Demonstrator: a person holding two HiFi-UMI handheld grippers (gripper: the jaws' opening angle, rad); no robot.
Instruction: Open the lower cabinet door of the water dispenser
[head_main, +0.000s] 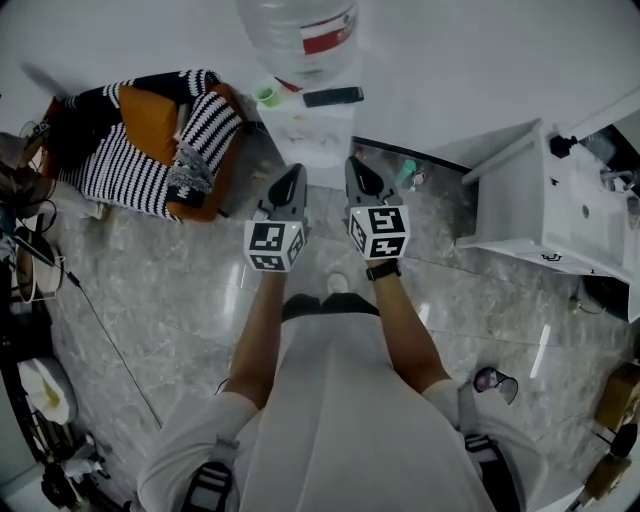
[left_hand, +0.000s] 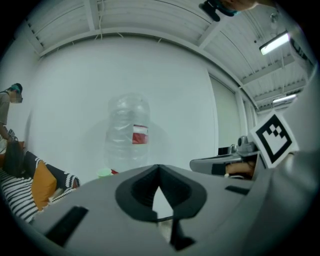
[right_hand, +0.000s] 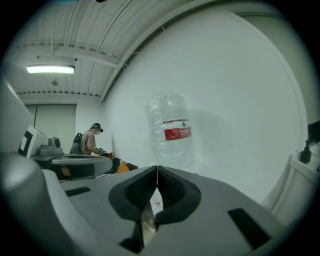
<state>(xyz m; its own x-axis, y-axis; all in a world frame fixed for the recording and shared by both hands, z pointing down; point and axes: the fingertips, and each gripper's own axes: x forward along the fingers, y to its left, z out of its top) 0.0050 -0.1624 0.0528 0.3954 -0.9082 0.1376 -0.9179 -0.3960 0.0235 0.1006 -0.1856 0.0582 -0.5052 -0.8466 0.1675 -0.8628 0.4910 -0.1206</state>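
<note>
**Head view.** A white water dispenser (head_main: 318, 140) is standing against the white wall, straight ahead of the person. It is carrying a clear upturned bottle (head_main: 300, 25) with a red label. A green cup (head_main: 267, 95) and a flat black device (head_main: 332, 96) are lying on its top. Its front is showing only as a narrow white face seen steeply from above, and the lower cabinet door cannot be told apart on it. The left gripper (head_main: 290, 185) and the right gripper (head_main: 360, 178) are being held side by side, both pointing at that front and stopping short of it. A striped armchair (head_main: 150, 140) is sitting just left of the dispenser.

**Gripper views.** Each gripper's jaws are meeting tip to tip, with nothing between them.
</note>
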